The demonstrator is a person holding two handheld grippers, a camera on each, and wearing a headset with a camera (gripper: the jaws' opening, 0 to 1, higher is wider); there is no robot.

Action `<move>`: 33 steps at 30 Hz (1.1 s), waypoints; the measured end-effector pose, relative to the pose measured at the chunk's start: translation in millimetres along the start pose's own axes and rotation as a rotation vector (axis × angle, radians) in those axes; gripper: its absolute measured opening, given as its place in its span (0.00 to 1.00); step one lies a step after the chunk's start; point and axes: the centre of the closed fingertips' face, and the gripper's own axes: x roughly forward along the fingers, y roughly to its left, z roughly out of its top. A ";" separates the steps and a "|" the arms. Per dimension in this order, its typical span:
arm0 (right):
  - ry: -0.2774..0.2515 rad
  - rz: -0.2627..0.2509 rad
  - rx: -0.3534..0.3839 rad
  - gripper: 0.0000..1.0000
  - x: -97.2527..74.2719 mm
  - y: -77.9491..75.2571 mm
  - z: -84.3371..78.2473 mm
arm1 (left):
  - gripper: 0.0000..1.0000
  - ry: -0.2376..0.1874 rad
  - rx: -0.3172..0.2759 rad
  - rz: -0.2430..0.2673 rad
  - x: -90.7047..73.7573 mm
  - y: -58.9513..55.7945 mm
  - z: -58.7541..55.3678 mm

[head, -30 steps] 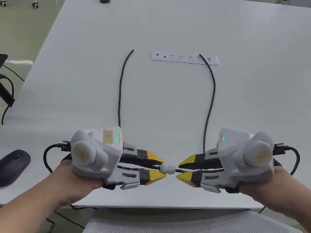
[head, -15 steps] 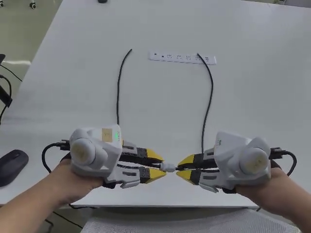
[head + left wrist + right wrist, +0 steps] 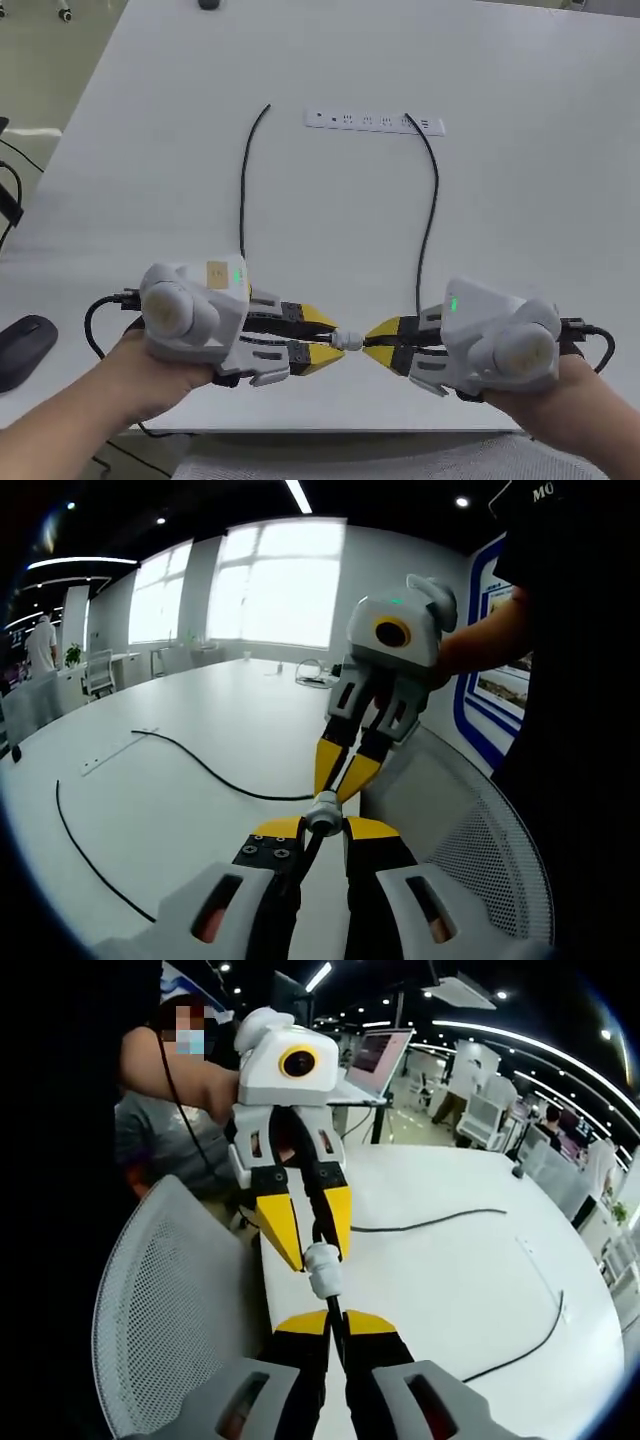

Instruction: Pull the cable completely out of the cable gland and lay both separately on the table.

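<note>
While both grippers meet tip to tip above the near edge of the white table [image 3: 520, 150], the left gripper [image 3: 328, 347] pinches the white cable gland [image 3: 348, 341] and the right gripper [image 3: 373, 343] clamps the black cable [image 3: 337, 1320] just beside it.

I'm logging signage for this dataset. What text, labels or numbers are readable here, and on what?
"MO", cut off, on a dark surface at the left gripper view's top edge.
Wall poster there: too blurred.
Tan sticker on the left gripper: too small.
Power strip markings: too small.
</note>
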 end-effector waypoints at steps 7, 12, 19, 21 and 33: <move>0.002 -0.019 0.018 0.00 -0.6 -4.9 -1.7 | 0.16 0.001 0.004 0.015 1.9 2.1 0.7; 0.012 -0.031 0.037 0.00 -1.0 -8.6 -5.8 | 0.16 0.010 0.006 0.026 1.7 4.6 0.9; 0.008 -0.044 0.059 0.00 -4.9 -13.3 -9.1 | 0.16 0.007 0.002 0.038 -2.3 7.0 2.6; 0.009 -0.049 0.069 0.00 -5.7 -14.3 -10.9 | 0.16 0.006 0.001 0.041 -2.5 6.6 3.4; 0.032 -0.095 0.148 0.00 -15.9 -21.5 -34.1 | 0.16 0.011 -0.009 0.058 -7.0 0.7 1.8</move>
